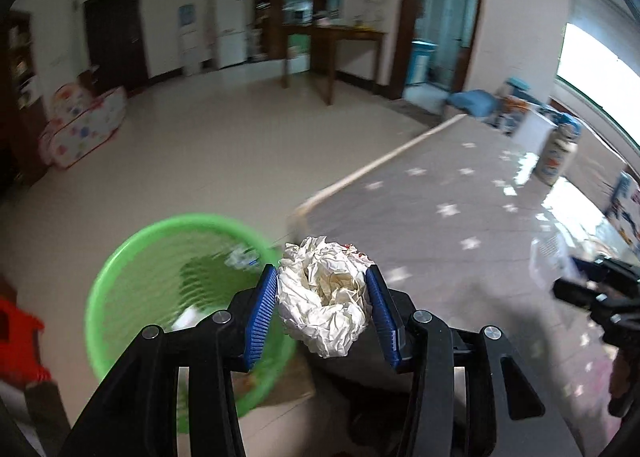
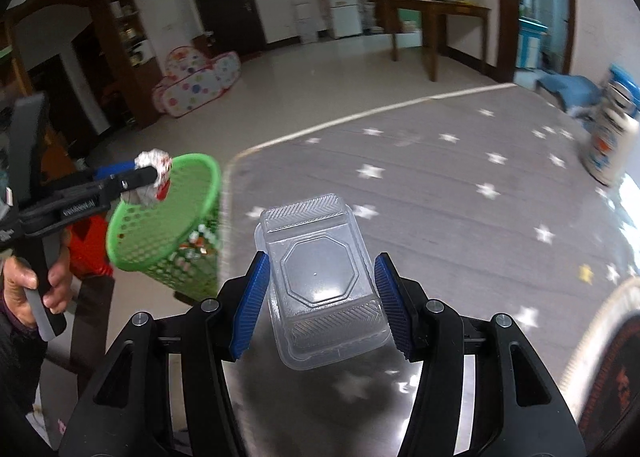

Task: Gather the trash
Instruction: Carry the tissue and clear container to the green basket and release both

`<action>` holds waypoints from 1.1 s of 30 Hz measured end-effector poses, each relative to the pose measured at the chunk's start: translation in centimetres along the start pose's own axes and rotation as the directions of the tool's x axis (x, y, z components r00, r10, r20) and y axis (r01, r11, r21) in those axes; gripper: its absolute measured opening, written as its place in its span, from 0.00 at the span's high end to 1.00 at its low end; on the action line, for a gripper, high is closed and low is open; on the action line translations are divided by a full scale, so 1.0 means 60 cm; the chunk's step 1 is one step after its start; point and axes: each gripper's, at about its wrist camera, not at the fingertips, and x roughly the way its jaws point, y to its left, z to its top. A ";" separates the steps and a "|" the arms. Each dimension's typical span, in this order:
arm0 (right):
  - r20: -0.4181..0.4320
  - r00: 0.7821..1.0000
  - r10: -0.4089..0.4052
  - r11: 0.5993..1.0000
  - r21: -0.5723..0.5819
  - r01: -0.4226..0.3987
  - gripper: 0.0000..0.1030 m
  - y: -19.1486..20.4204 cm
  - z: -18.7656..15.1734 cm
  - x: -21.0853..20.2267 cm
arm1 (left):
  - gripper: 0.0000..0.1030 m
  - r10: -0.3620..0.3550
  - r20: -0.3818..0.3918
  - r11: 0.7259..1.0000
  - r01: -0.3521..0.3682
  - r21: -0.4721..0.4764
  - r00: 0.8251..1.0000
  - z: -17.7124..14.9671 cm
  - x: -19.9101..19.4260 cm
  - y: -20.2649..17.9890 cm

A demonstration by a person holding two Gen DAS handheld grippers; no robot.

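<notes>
My left gripper is shut on a crumpled ball of white paper, its blue pads pressing both sides. It hangs over the table corner, just right of a green mesh basket that stands on the floor with some trash inside. In the right wrist view the same paper ball sits at the rim of the green basket. My right gripper is shut on a clear plastic food container, held above the grey star-patterned tablecloth.
A person's hand holds the left gripper's handle. A red stool stands left of the basket. A printed canister and boxes sit at the table's far right. A wooden table, a play tent and a fridge stand farther off.
</notes>
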 end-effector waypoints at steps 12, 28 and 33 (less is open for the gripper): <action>-0.035 0.995 0.093 0.993 -0.072 -0.096 0.47 0.129 0.044 0.082 | 0.55 0.083 -0.094 0.983 -0.097 -0.156 0.992 -0.073 0.027 0.173; -0.084 0.985 0.152 0.982 -0.096 -0.160 0.47 0.204 0.070 0.155 | 0.50 0.092 -0.134 0.967 -0.121 -0.224 0.987 -0.107 0.053 0.241; -0.097 0.982 0.164 0.980 -0.095 -0.174 0.47 0.220 0.068 0.171 | 0.49 0.097 -0.144 0.962 -0.130 -0.239 0.985 -0.115 0.054 0.255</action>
